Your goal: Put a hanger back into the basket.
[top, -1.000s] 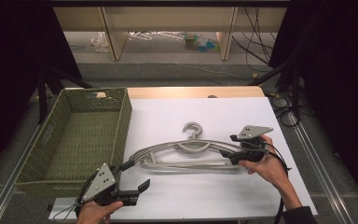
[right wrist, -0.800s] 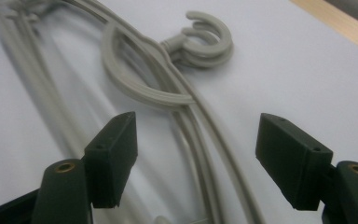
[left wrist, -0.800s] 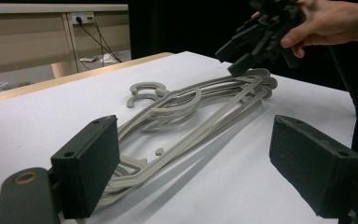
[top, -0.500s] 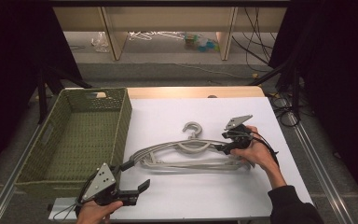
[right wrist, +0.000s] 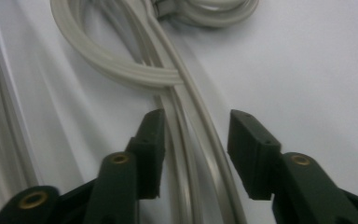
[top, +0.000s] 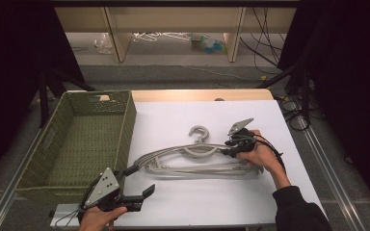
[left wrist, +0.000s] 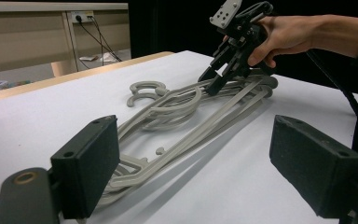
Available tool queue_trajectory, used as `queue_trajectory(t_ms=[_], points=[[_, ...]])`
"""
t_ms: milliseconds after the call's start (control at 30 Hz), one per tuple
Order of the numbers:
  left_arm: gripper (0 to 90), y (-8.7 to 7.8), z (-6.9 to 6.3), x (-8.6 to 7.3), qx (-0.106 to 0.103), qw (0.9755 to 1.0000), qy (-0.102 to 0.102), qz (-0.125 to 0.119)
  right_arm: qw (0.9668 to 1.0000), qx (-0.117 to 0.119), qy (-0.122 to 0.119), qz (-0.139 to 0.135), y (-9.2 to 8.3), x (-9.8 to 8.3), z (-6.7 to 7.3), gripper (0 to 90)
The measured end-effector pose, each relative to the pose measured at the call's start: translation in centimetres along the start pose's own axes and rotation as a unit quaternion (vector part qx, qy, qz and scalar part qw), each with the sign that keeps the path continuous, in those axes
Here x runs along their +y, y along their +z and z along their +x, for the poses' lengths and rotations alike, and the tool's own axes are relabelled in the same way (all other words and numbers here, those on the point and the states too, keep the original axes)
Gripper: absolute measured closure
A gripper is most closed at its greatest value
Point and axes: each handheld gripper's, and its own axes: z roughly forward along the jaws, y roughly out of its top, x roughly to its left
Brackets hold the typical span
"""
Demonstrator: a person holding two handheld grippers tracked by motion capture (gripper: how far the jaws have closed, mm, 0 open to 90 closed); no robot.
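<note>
- You have one stack of grey hangers (top: 197,156) on the white surface (top: 212,202); two hooks show in the left gripper view, but the exact count of hangers in the stack cannot be told.
- One green woven basket (top: 82,139) stands just beside the stack, on its left, against the surface's left edge.
- You hold two grippers: your left gripper (top: 135,192) sits near the surface's front edge, below the stack's left end, and your right gripper (top: 229,147) is at the stack's right shoulder.
- The stack's long axis runs left to right across the surface, with its left end near the basket's front corner and its hooks (left wrist: 144,92) pointing toward the far edge.
- Bare surface lies open between the stack and the far edge, and also in front of the stack, to the right of your left gripper.
- Your left gripper's jaws stand wide apart with nothing between them, aimed along the stack.
- Your right gripper's jaws are apart, straddling the hanger arms (right wrist: 186,140) without pressing on them; the right hand (top: 260,154) rests near the stack's right end.
</note>
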Motion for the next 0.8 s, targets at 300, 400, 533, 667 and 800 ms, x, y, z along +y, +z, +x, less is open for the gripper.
queue_trajectory(t_ms=[300, 400, 533, 667, 800], points=[[15.8, 0.0, 0.0, 0.0, 0.001, 1.0000, 0.001, 0.001, 0.9988, 0.026, -0.042, 0.007, 0.4, 0.6, 0.0, 72.4], [15.7, 0.0, 0.0, 0.0, 0.004, 1.0000, -0.003, 0.000, 0.9968, 0.024, -0.075, 0.013, 0.2, 0.8, 0.2, 74.0], [15.8, 0.0, 0.0, 0.0, 0.000, 1.0000, -0.002, -0.005, 0.9936, 0.019, -0.111, 0.005, -0.8, 1.2, 0.4, 76.6], [15.8, -0.1, 0.0, 0.1, 0.003, 1.0000, -0.003, -0.001, 0.9911, 0.019, -0.132, 0.001, -1.6, 1.7, 0.7, 79.4], [15.8, 0.0, 0.0, 0.4, 0.007, 1.0000, 0.001, -0.003, 0.9882, 0.013, -0.153, -0.002, -2.9, 1.9, 1.2, 80.5]])
